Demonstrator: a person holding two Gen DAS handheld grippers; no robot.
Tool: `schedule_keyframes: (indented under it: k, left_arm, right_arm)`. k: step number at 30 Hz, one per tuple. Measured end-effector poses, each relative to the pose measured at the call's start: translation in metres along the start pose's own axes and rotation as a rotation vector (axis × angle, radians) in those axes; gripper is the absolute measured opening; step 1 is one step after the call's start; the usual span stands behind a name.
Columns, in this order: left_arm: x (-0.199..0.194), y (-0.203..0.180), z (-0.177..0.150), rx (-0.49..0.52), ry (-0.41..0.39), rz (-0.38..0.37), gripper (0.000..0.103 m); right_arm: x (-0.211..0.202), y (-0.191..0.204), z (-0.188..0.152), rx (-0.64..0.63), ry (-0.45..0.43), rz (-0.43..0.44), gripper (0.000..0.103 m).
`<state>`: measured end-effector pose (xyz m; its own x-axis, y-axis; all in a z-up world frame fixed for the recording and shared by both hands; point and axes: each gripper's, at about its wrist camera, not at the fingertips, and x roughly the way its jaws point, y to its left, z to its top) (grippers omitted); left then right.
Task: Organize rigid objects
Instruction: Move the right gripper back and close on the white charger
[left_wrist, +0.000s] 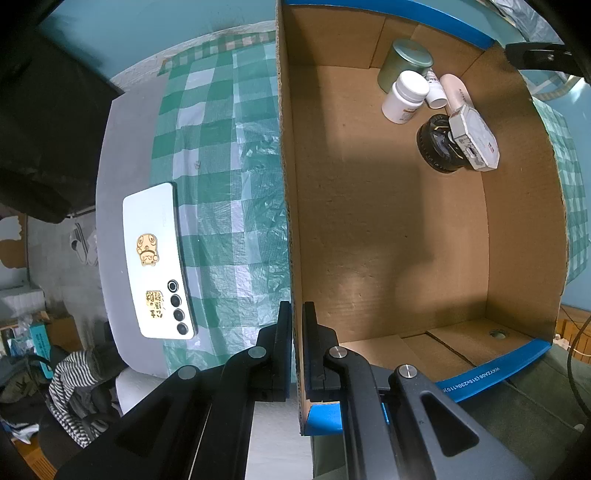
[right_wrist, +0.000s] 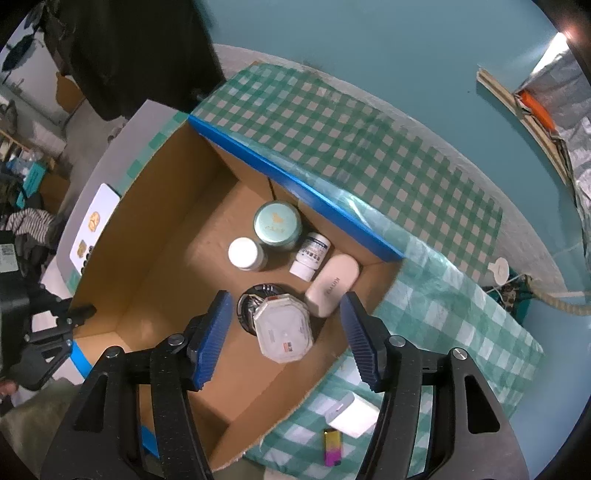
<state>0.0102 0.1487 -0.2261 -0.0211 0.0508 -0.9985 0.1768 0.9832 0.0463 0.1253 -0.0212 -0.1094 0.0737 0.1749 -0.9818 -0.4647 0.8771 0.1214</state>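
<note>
An open cardboard box with blue-taped edges sits on the checked cloth. My left gripper is shut on the box's side wall; it also shows in the right wrist view. Inside lie a green tin, two white bottles, a pink case, a black round object and an octagonal white box leaning on it. My right gripper is open above the octagonal box, not touching it.
A white phone with gold stickers lies face down on the table left of the box. A white charger and a small colourful lighter lie on the cloth beside the box. Clothes pile beyond the table edge.
</note>
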Motion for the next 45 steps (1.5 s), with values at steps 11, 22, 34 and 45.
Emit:
schedule_keyframes:
  k: [11,22,34,45]
  left_arm:
    - [0.000,0.001,0.000,0.002,0.000,0.000,0.005]
    - [-0.001,0.002,0.000,0.001,-0.004,0.000,0.005]
    - [0.001,0.002,-0.001,-0.001,0.000,0.000,0.005]
    - [0.001,0.002,-0.003,0.000,0.003,0.003,0.005]
  right_arm:
    - [-0.017,-0.022,-0.020,0.077,-0.010,-0.011,0.062]
    - [-0.034,-0.053,-0.055,0.178,-0.010,-0.041,0.063]
    - [-0.018,-0.114,-0.126,0.421,0.069,-0.043,0.066]
    - [0.018,-0.125,-0.172,0.562,0.121,0.018,0.066]
